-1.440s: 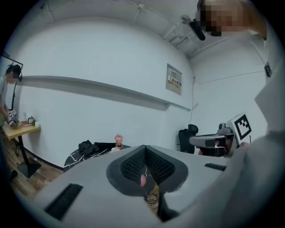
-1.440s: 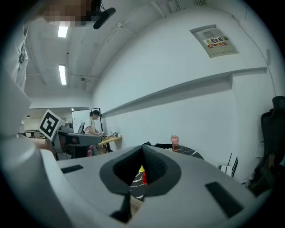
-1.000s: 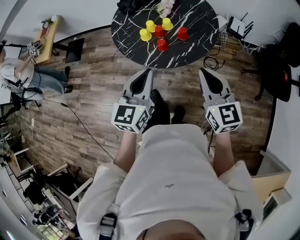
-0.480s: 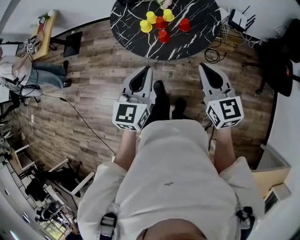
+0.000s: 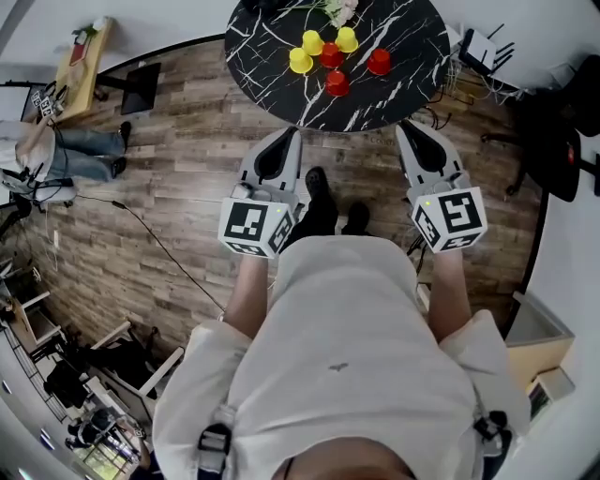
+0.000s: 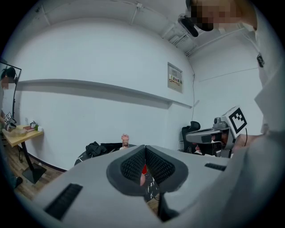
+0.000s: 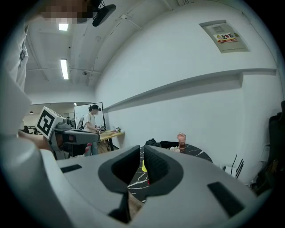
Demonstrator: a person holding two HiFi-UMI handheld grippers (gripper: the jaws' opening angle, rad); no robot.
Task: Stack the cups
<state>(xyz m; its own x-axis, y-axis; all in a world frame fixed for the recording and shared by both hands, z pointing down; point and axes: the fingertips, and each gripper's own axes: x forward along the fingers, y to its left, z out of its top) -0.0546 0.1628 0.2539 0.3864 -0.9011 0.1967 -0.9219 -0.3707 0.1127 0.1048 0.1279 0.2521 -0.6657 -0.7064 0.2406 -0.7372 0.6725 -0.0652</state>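
Three yellow cups (image 5: 300,61) and three red cups (image 5: 337,83) stand upside down, close together on a round black marble table (image 5: 272,89). Both grippers hover over the wooden floor, short of the table's near edge and pointing toward it. My left gripper (image 5: 286,137) is shut with nothing in it; in the left gripper view its jaws (image 6: 144,149) meet. My right gripper (image 5: 407,129) is empty and its jaws are opening, with a narrow gap (image 7: 142,149) between them. A yellow cup (image 7: 144,166) shows through that gap.
A dark cloth and flowers (image 5: 333,9) lie at the table's far edge. Cables and small devices (image 5: 473,52) sit on the floor right of the table, beside a black chair (image 5: 572,141). At far left are a person (image 5: 37,155) and a wooden desk (image 5: 82,61).
The table and cups sit slightly further right in the head view. Both grippers hold much the same place, short of the table.
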